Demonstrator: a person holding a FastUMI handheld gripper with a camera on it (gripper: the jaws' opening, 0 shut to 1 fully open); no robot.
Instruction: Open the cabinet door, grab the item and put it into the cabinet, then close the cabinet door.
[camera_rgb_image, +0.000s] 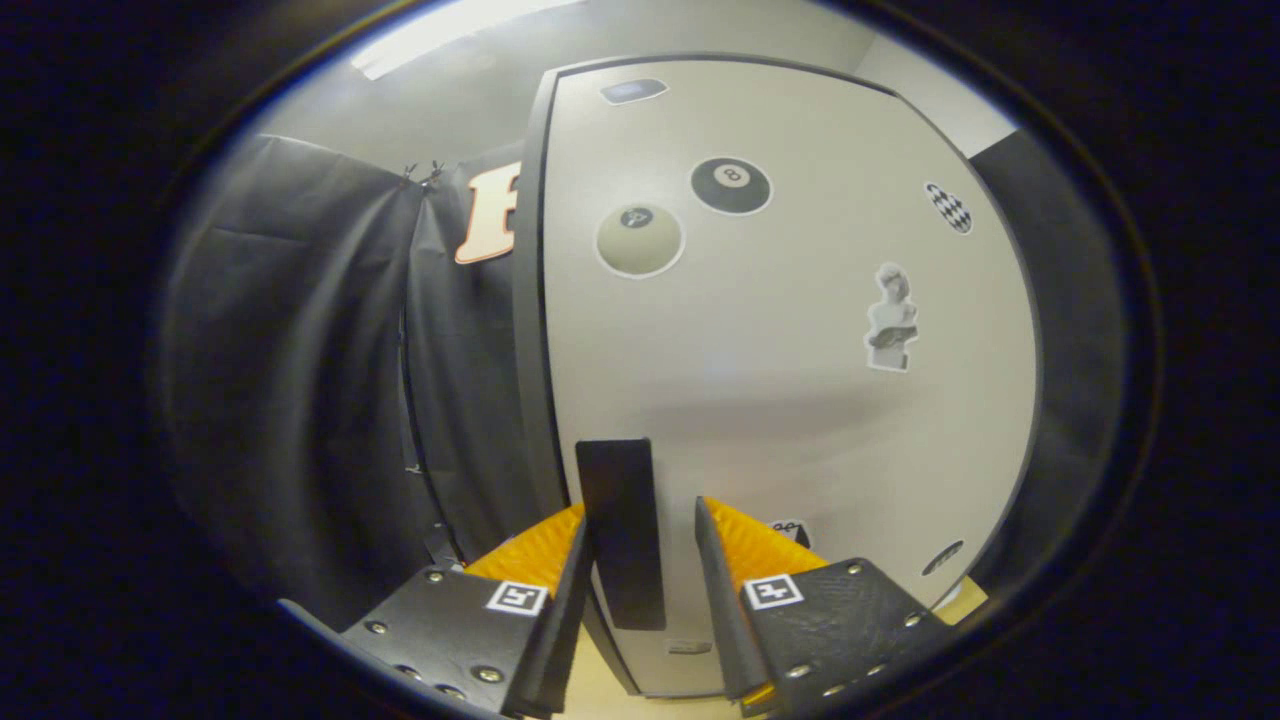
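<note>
White cabinet door (790, 400) w/ black handle (622, 530) sits between the part-open gripper (640, 560) fingers, not yet clamped, likely lining up to pull.

Black cloth wall (290, 400) fills frame left, w/ clips at its top seam. Lit ceiling strip (450, 30) runs across upper left; pale wall (940, 90) at upper right.

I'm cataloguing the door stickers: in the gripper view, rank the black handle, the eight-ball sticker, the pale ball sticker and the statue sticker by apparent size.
1. Black handle, nearest, between the open gripper fingers
2-3. Pale ball sticker and eight-ball sticker, alike
4. Statue sticker, narrower though taller, so unsure
</note>
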